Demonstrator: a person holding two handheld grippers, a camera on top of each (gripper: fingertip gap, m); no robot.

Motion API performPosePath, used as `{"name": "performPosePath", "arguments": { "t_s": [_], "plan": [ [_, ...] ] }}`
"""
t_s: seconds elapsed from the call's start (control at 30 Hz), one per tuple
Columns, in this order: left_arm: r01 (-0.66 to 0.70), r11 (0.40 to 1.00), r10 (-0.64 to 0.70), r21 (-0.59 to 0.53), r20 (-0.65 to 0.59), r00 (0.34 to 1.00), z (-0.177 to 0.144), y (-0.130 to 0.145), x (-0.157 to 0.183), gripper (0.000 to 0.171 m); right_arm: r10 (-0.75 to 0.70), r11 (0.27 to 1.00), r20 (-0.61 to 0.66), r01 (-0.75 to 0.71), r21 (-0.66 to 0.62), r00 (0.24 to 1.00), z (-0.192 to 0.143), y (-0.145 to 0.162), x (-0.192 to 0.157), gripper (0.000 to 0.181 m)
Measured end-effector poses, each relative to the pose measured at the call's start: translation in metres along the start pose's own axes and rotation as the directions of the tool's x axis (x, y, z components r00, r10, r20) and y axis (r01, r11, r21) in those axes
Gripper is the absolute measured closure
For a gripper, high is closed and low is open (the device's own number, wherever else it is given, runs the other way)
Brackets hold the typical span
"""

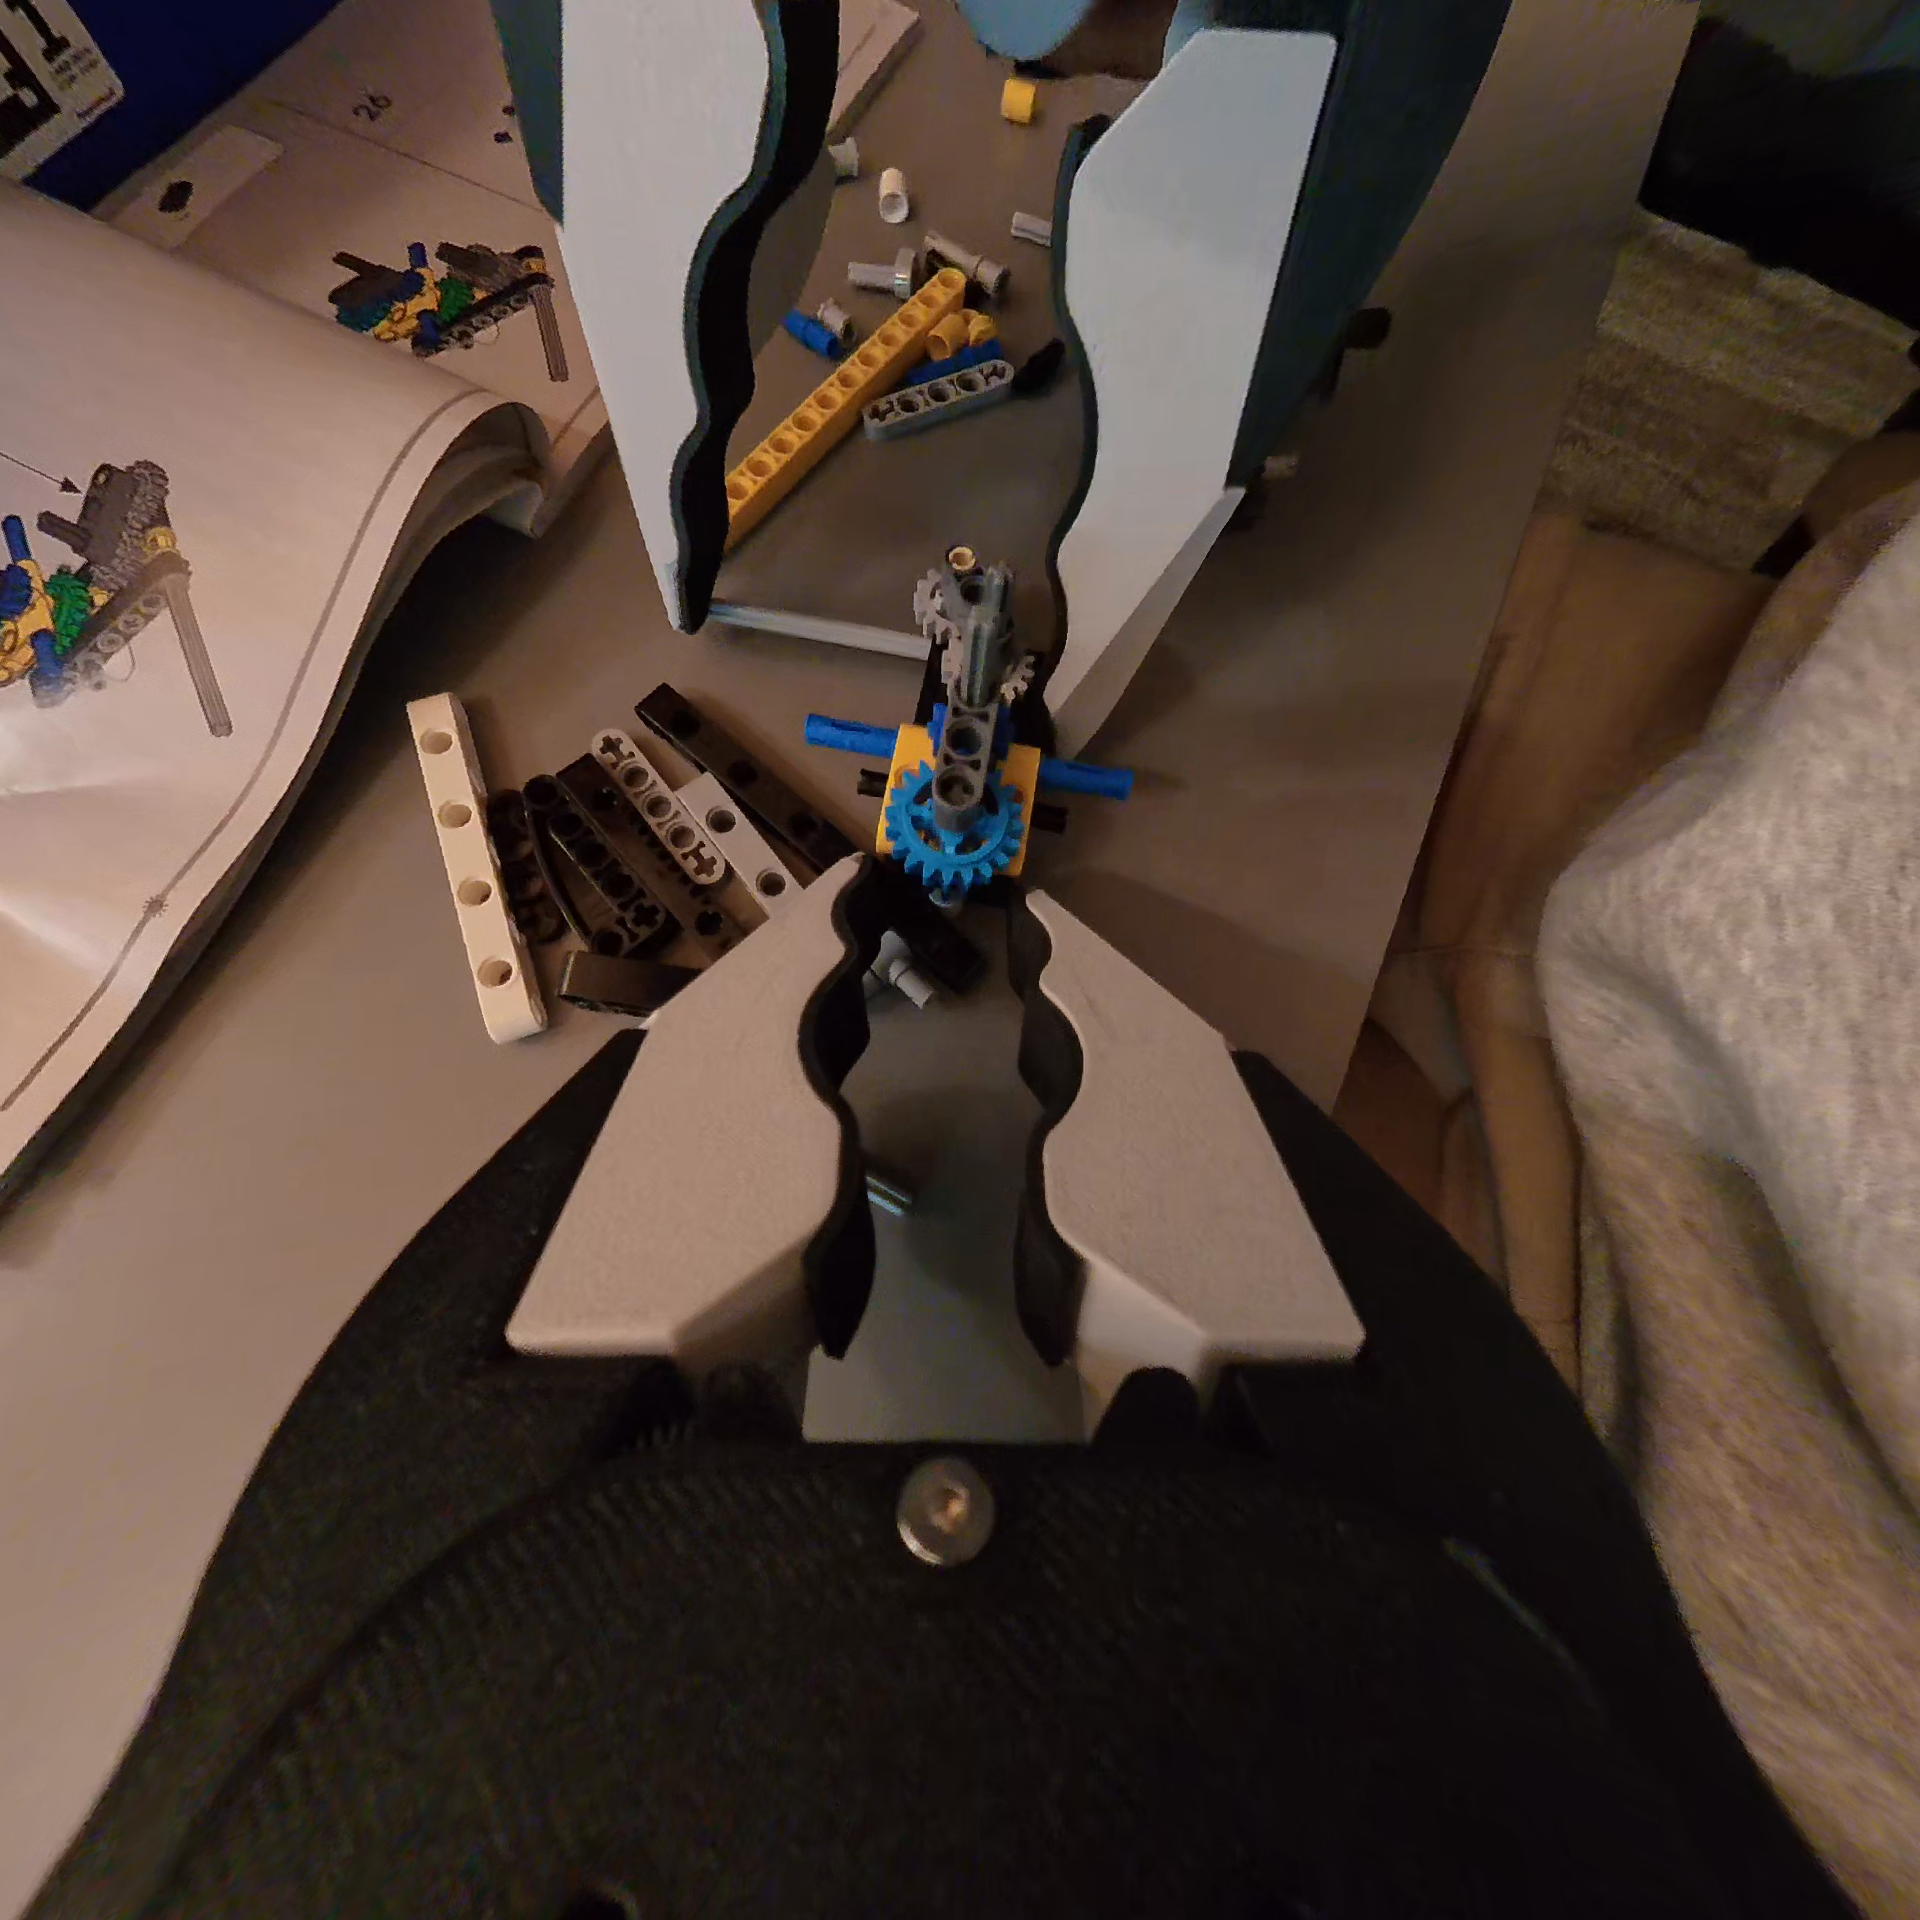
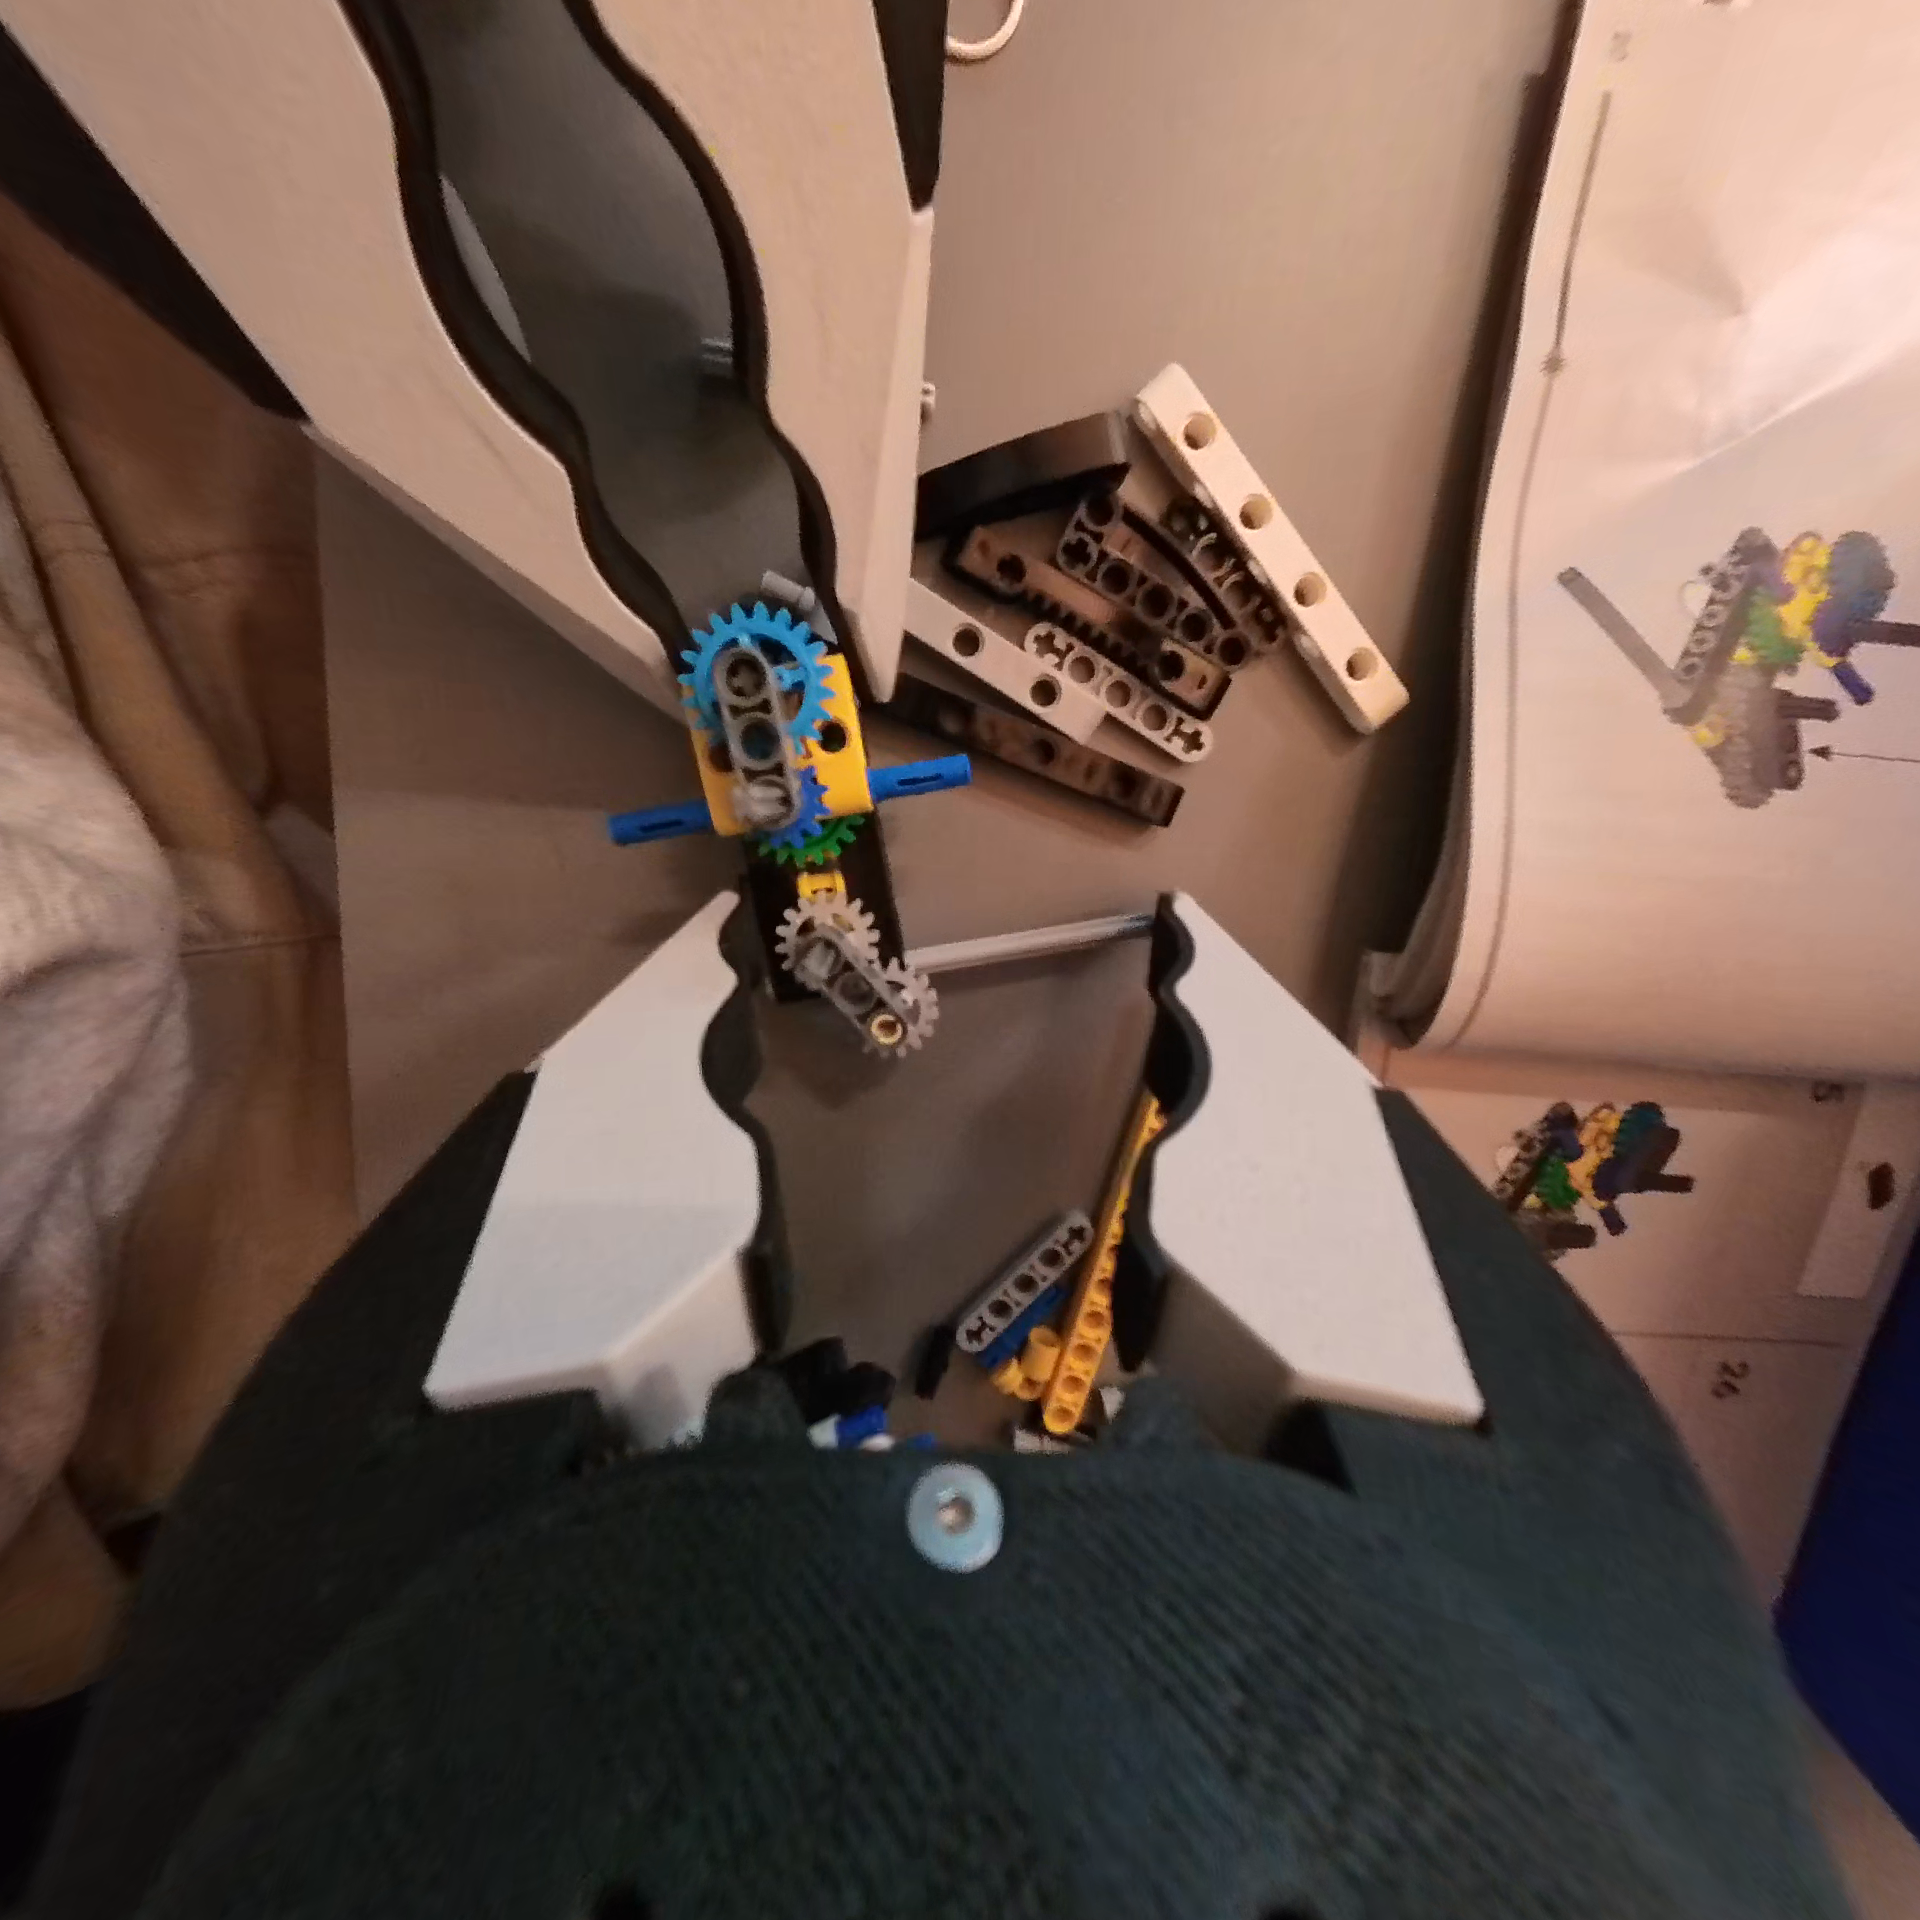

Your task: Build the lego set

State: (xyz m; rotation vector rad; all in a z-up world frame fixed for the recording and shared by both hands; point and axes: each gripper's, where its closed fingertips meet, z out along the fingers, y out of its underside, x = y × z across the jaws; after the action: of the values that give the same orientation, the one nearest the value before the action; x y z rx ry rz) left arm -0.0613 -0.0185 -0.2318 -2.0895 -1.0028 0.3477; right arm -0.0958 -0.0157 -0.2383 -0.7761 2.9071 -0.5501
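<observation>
A small lego assembly (image 1: 961,774) has a yellow block, a blue gear, grey beams, small grey gears and a blue axle through it. My left gripper (image 1: 940,894) is shut on its blue-gear end, which the right wrist view confirms (image 2: 769,644). My right gripper (image 2: 951,920) is open wide around the assembly's grey-gear end (image 2: 857,971). A thin grey axle (image 2: 1039,940) runs sideways from those gears to the tip of one right finger (image 2: 1179,935). The right gripper also shows in the left wrist view (image 1: 873,603).
White, grey and black beams (image 1: 582,862) lie piled on the grey table (image 1: 312,1195) beside the assembly. A long yellow beam (image 1: 842,395) and small pins lie under the right gripper. The open instruction booklet (image 1: 208,520) lies at the left. The table edge and a sofa (image 1: 1455,831) are at the right. Spacing between my two grippers at the tips: around 4 cm.
</observation>
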Motion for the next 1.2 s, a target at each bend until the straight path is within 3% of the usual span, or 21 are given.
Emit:
{"name": "performPosePath", "arguments": {
  "t_s": [1.2],
  "plan": [
    [0.012, 1.0, -0.012, -0.007, 0.006, 1.0, 0.0024, 0.0007, -0.0023, 0.15, 0.001, 1.0, -0.023, -0.002, -0.007, 1.0, 0.0022, 0.0028, 0.0008, 0.109]
  ]
}}
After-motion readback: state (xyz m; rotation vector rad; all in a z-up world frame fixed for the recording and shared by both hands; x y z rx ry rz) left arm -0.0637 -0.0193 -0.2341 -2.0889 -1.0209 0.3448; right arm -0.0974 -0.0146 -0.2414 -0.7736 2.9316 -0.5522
